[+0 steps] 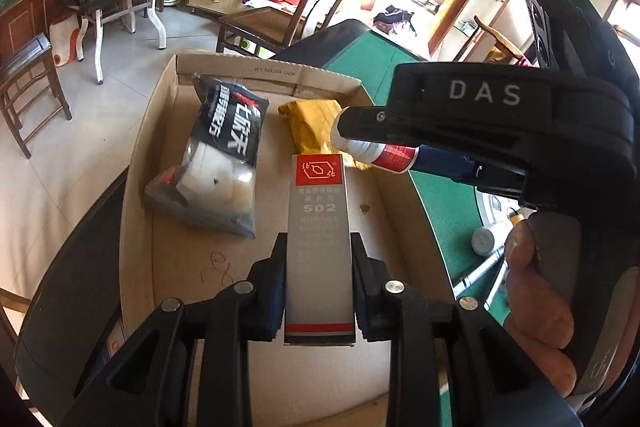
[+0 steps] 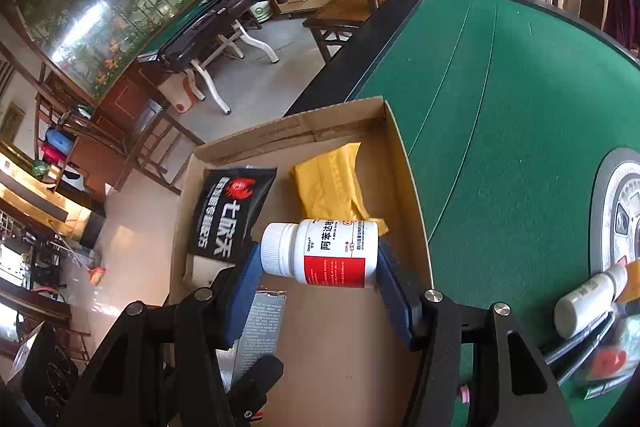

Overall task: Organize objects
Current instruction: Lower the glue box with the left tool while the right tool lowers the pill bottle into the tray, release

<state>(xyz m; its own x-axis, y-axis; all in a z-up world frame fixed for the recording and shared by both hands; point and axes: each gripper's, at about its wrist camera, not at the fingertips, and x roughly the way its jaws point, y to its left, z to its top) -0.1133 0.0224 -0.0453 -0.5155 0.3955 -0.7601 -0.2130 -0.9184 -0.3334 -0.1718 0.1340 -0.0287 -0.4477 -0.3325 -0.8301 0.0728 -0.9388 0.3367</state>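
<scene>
Left gripper (image 1: 318, 267) is pinching the 502 glue carton (image 1: 318, 227) on its two long sides, near the lower half, with the carton pointing straight ahead over the floor of the cardboard box (image 1: 400, 227). Right gripper (image 2: 320, 267) is pinching the white pill bottle (image 2: 324, 253) end to end: one blue pad on the cap, the other on the base, bottle lying crosswise between the fingers, also over the box.

Ahead-left of the left gripper: black snack bag (image 1: 224, 155), lying flat in the box. Ahead of both grippers: yellow packet (image 2: 332, 179), near the far wall. Right of the right gripper, out on the green counter (image 2: 500, 107): a small white tube (image 2: 588, 291) and some pens, not yet boxed.

Handling, my read:
- Carton: light, thin card, and will crush if squeezed hard. The side grip is fine; a grip closer to mid-length would cut droop.
- Bottle: rigid plastic with a smooth, round body. The cap-to-base grip stops roll, but the cap side is a small contact and could pivot. Keep it level and set it down low rather than dropping it.
- Snack bag and packet: soft, will shift if bumped.

Free floor in the box sits just ahead of the right gripper and right of the carton, which looks like the place for both.
</scene>
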